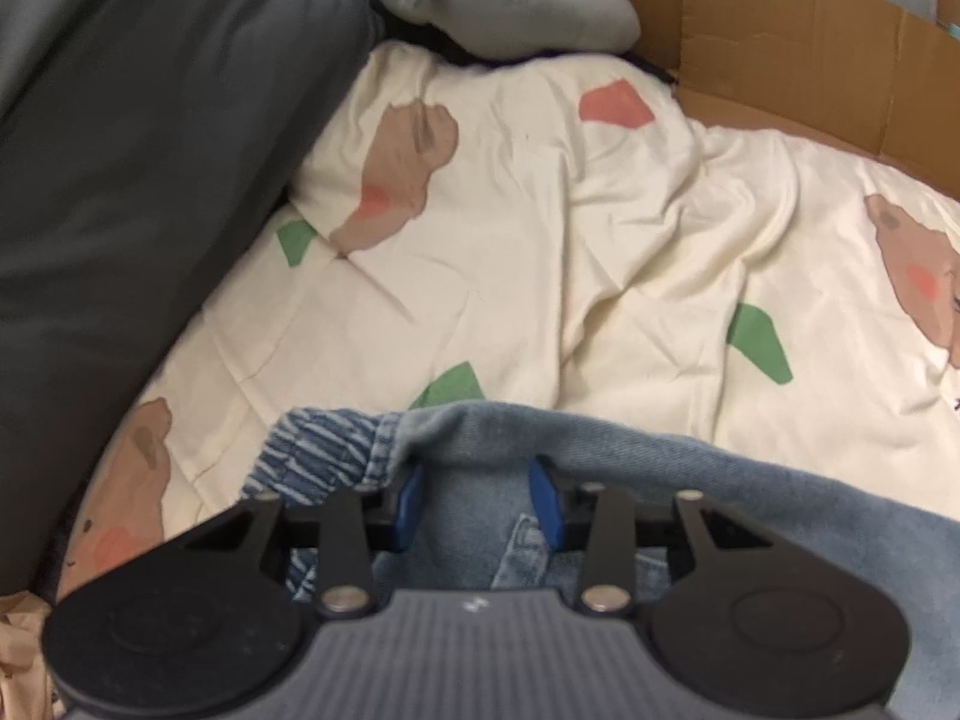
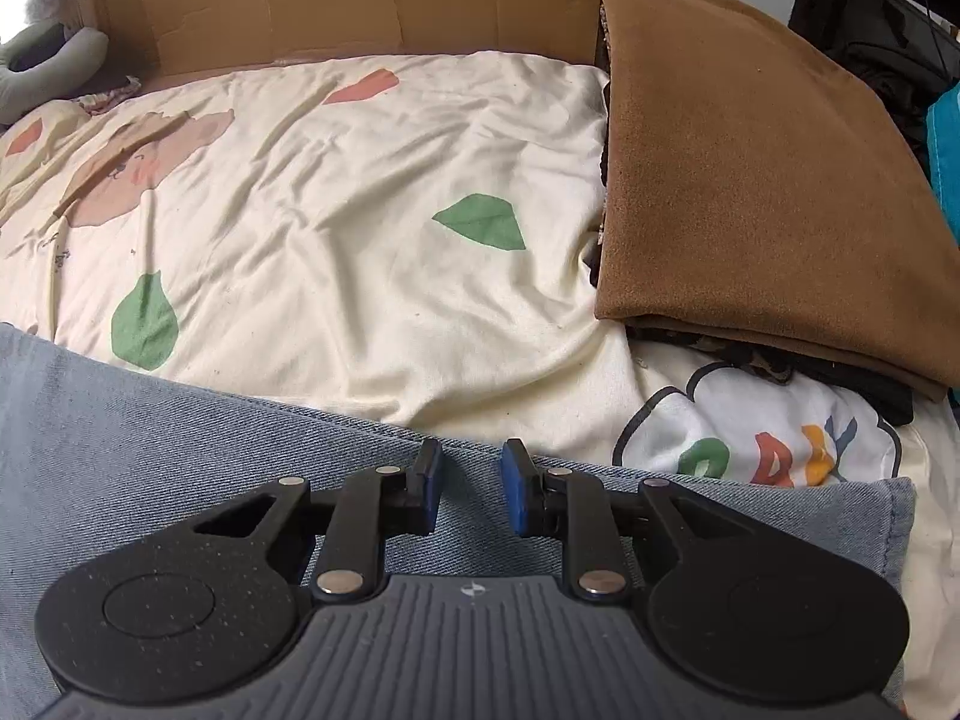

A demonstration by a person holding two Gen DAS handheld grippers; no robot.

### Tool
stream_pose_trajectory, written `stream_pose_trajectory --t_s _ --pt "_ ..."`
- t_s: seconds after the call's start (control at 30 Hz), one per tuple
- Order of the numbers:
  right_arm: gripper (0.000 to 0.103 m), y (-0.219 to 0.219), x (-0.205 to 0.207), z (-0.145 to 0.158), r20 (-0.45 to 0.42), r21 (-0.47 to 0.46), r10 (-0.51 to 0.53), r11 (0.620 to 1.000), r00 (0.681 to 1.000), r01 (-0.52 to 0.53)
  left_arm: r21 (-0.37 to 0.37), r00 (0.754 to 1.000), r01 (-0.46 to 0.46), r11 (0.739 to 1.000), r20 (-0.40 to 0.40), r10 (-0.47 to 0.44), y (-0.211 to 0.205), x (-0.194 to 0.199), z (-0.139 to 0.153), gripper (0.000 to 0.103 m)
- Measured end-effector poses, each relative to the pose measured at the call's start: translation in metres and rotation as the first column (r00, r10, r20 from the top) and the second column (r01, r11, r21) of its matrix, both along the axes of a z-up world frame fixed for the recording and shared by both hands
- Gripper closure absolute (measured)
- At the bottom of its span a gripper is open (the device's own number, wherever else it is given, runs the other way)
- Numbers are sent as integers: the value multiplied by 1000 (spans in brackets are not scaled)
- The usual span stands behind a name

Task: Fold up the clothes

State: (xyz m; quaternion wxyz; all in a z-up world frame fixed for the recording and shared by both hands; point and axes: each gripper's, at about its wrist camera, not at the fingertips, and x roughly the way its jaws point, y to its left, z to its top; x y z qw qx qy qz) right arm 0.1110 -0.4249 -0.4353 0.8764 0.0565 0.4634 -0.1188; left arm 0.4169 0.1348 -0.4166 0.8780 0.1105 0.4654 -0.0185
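- Jeans [image 1: 690,480] lie across the near edge of the bed, light denim, at 6 o'clock in both wrist views.
- Left gripper [image 1: 480,495]: blue pads [image 1: 410,495] sit either side of a raised denim fold by the elastic waistband [image 1: 324,450]; they look pressed on it, so I judge the fold clamped.
- Right gripper [image 2: 472,489]: its pads [image 2: 516,492] stand apart over flat denim near the hem [image 2: 900,516] at 4 o'clock; whether they pinch cloth I cannot tell.
- Doing the step well, as I judge it: get both grips firm and level before lifting, keep the denim taut between the hands, and carry the edge over evenly so no crease bunches.
- Quilt [image 2: 360,210], cream with green leaves, spreads beyond toward 12 o'clock; it is rumpled, so lay the fold on the flatter middle.
- Printed shirt [image 2: 762,438] sits at 3 o'clock, just beside the hem; keep clear of it.
- Brown blanket [image 2: 750,168] lies folded at 2 o'clock.
- Cardboard [image 2: 360,0] stands along the far edge.
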Motion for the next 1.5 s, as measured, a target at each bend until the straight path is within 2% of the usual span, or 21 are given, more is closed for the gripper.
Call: stream_pose_trajectory --t_s 0.17,0.23,0.3,0.33,0.47,0.57,0.67,0.77,0.83,0.97,1.1,1.17,1.23,1.37,1.5 --pt "81 -2 0 1 -8 10 -4 1000 1000 4 -10 993 -1 1000 -120 0 1 19 -2 64" --pt "81 -5 2 4 -15 29 -13 999 1000 13 -18 988 -9 1000 -155 7 3 25 5 76" --pt "81 -11 2 11 -11 69 -28 997 1000 29 -51 988 -17 999 -155 9 9 22 21 85" --pt "82 -14 2 14 -7 88 -35 995 999 35 -71 988 -18 997 -152 7 12 20 30 87" --pt "80 -21 1 36 27 104 -32 994 999 29 -69 988 -11 998 -154 0 24 -2 58 87" --pt "80 -23 -1 45 32 116 -35 993 999 31 -68 983 -58 996 -180 45 36 -20 66 87" --pt "80 -22 -2 45 17 120 -38 992 999 35 -49 971 -78 996 -229 64 45 -32 59 87" --pt "80 -18 1 38 -23 138 -34 990 999 37 -5 957 -87 996 -277 83 54 -37 37 89" --pt "79 -14 1 38 -26 148 -20 989 999 23 34 959 -78 996 -271 85 59 -39 24 100" --pt "79 -11 -7 48 9 141 8 990 1000 -9 32 969 -113 993 -218 118 68 -36 13 100" --pt "78 -26 -25 59 44 152 -15 988 999 8 50 975 -130 990 -176 137 62 -39 22 100" --pt "78 -39 -34 64 54 172 -50 984 997 40 32 977 -142 989 -154 146 60 -50 35 91" --pt "75 -55 -44 72 48 183 -102 979 994 91 29 980 -152 988 -122 155 57 -69 52 65" --pt "68 -81 -65 87 46 188 -139 974 989 128 -3 985 -134 991 -109 133 52 -91 71 64" --pt "67 -104 -88 96 29 188 -177 968 984 169 -11 989 -99 995 -116 97 45 -103 78 65"
